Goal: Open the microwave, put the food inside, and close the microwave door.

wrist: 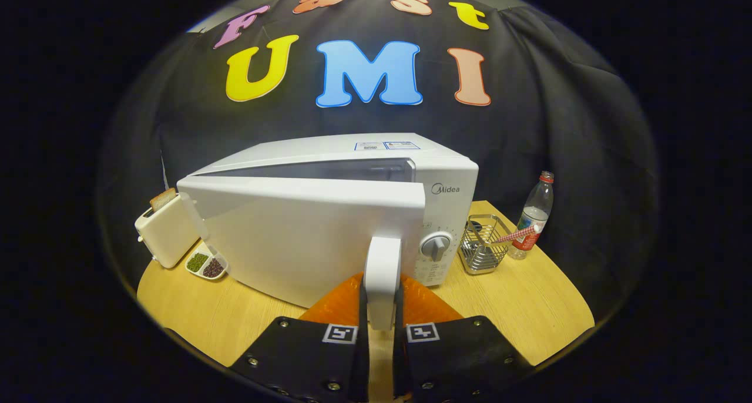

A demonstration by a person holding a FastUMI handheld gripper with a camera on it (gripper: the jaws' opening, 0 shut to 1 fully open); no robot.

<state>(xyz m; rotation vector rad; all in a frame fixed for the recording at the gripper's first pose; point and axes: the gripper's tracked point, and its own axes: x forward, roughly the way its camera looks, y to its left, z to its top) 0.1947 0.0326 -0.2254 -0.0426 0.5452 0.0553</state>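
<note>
Now tool (382,309) clamps door handle (382,274); microwave (352,215) ajar.

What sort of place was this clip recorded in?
Probably a staged kitchen corner in a recording booth: a microwave, a toaster with bread and a wire rack sit on a wooden table. The gripper is shut on the door handle.

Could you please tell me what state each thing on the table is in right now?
Microwave door: partly open, swung out.
Door handle: gripped between the two fingers.
Tongs: shut on the door handle.
Toaster: bread sticking up from the slot.
Bottle: upright, capped.
Wire basket: upright beside the bottle.
Small dish: holds green and dark beans in separate halves.
</note>
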